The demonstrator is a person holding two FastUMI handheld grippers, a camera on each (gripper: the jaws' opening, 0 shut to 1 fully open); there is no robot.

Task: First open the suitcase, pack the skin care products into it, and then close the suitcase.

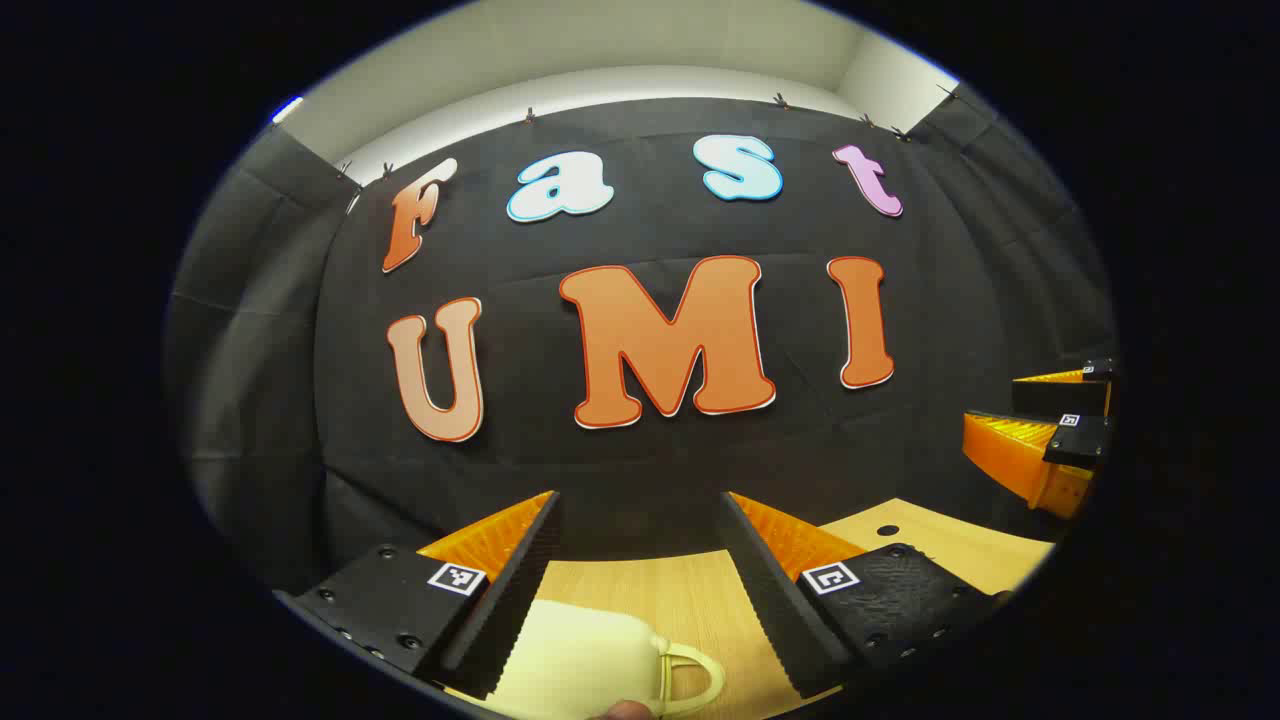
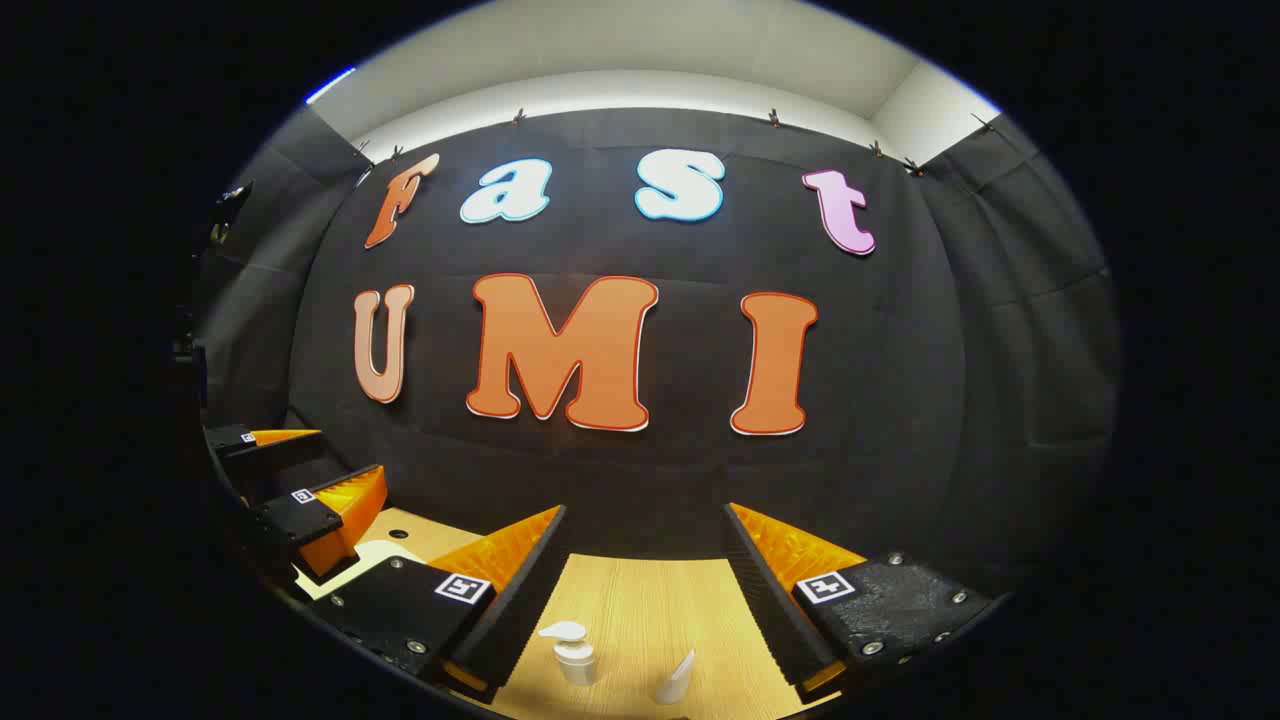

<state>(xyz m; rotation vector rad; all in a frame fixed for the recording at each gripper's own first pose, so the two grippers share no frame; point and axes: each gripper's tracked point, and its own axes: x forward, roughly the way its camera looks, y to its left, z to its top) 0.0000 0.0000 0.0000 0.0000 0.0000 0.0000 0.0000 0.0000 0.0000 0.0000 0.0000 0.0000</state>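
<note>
Left gripper [image 1: 640, 580] fingers apart, over suitcase [image 1: 580, 660] at 6 o'clock, handle [image 1: 690, 675] toward 5 | right gripper [image 2: 645, 590] fingers apart, pump bottle [image 2: 572, 650] and tube [image 2: 678, 680] at 6 o'clock on wooden table [image 2: 650, 600] | other gripper [image 2: 320, 510] at 9 o'clock.

wall: black cloth [image 1: 250, 330] | above: pale wall [image 1: 620, 40] | table: light wood [image 2: 650, 600]

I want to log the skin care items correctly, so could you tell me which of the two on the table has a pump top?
The left one, the pump bottle; the tube beside it has none.
</note>
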